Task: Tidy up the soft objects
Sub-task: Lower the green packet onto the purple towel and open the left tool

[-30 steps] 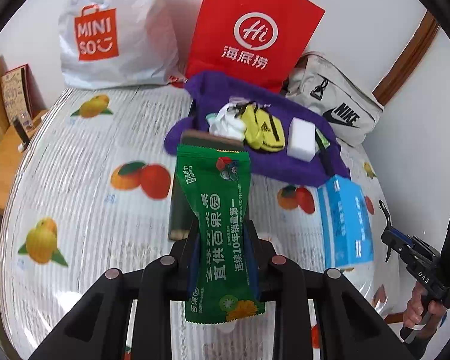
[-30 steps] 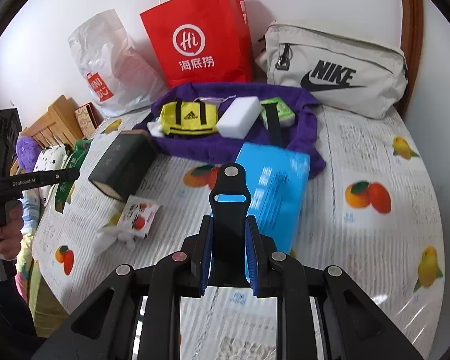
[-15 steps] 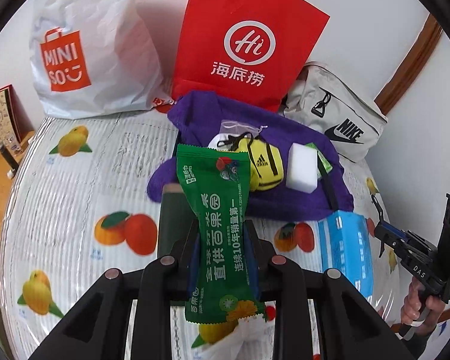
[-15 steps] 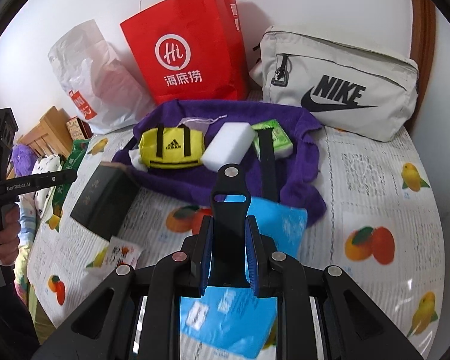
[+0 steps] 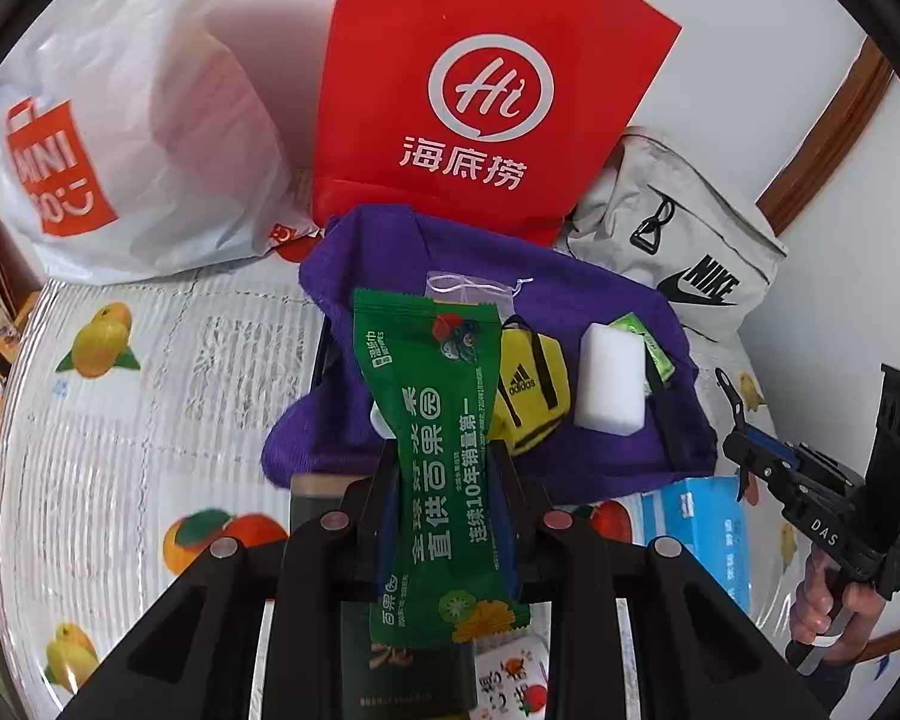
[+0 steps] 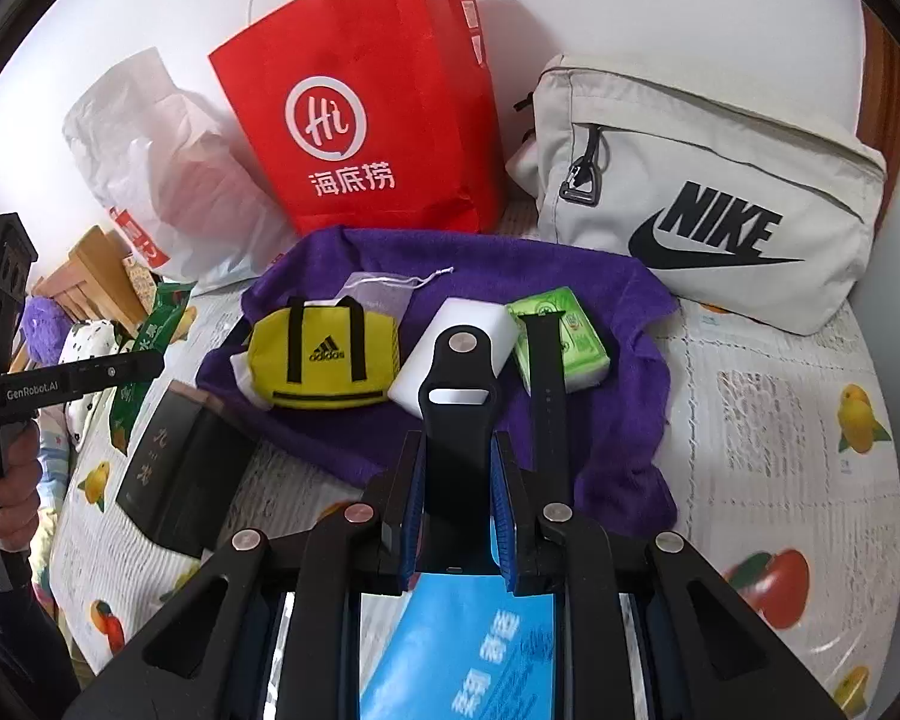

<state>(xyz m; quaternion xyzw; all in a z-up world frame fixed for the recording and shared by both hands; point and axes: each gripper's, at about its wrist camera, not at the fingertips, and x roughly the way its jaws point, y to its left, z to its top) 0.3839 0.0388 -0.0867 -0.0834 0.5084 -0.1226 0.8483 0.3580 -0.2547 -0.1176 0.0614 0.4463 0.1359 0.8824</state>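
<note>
My left gripper (image 5: 444, 480) is shut on a green wet-wipe packet (image 5: 432, 420), which stands up between the jaws above the near edge of a purple towel (image 5: 570, 300). My right gripper (image 6: 456, 480) is shut on a black watch strap (image 6: 459, 396), held over the same purple towel (image 6: 600, 420). On the towel lie a small yellow Adidas bag (image 6: 324, 360), a white sponge block (image 6: 456, 330), a green tissue pack (image 6: 564, 324), a second black strap (image 6: 546, 384) and a clear drawstring pouch (image 6: 372, 294).
A red paper bag (image 6: 378, 108), a white plastic bag (image 5: 126, 138) and a grey Nike pouch (image 6: 708, 204) stand along the wall. A dark box (image 6: 174, 468), a blue tissue pack (image 6: 468, 648) and a small snack sachet (image 5: 510, 678) lie on the fruit-print cover. Wooden furniture (image 6: 90, 282) stands at left.
Both grippers have moved forward toward the purple towel with their loads. The towel and bags loom larger; the blue pack and dark box have slid under and behind the fingers.
</note>
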